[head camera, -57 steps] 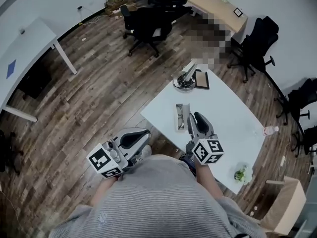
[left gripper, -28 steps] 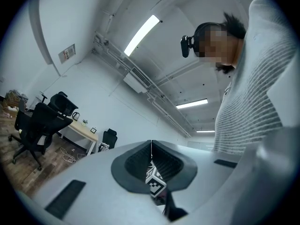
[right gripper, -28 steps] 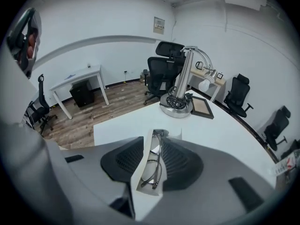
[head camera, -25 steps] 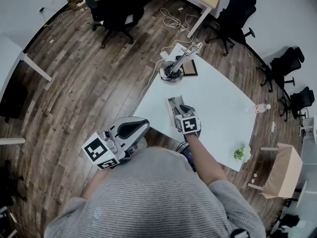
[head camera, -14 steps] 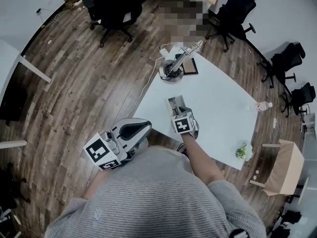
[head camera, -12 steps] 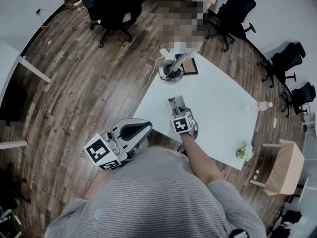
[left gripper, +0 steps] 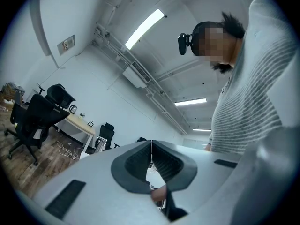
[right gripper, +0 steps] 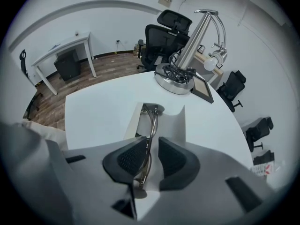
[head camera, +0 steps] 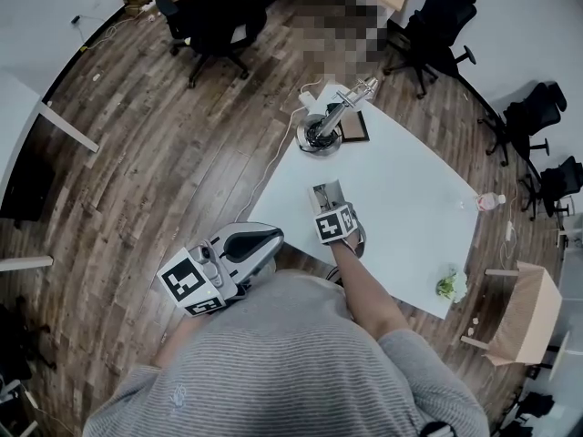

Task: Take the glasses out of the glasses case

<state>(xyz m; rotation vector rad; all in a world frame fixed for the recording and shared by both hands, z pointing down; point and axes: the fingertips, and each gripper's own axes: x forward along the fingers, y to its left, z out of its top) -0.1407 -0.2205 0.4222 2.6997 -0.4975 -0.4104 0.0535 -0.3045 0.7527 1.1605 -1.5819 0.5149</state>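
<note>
An open white glasses case (head camera: 325, 193) lies near the front-left edge of the white table (head camera: 410, 198). The thin metal glasses (right gripper: 151, 123) lie lengthwise in the case (right gripper: 177, 121). My right gripper (head camera: 332, 211) points steeply down over the case's near end. Its jaws are closing around the glasses frame. In the right gripper view (right gripper: 153, 146) the frame runs along the left pad, with a gap to the right pad. My left gripper (head camera: 271, 236) hangs off the table by the person's waist. It is shut and empty in the left gripper view (left gripper: 151, 144).
A metal lamp on a round base (head camera: 319, 135) and a dark framed picture (head camera: 356, 127) stand at the table's far end. A bottle (head camera: 488, 202) and a small plant (head camera: 450, 287) sit at the right edge. Office chairs (head camera: 209, 12) and a cardboard box (head camera: 524, 312) stand around.
My right gripper has come down onto the case's near end, covering more of it. The left gripper has stayed where it was.
</note>
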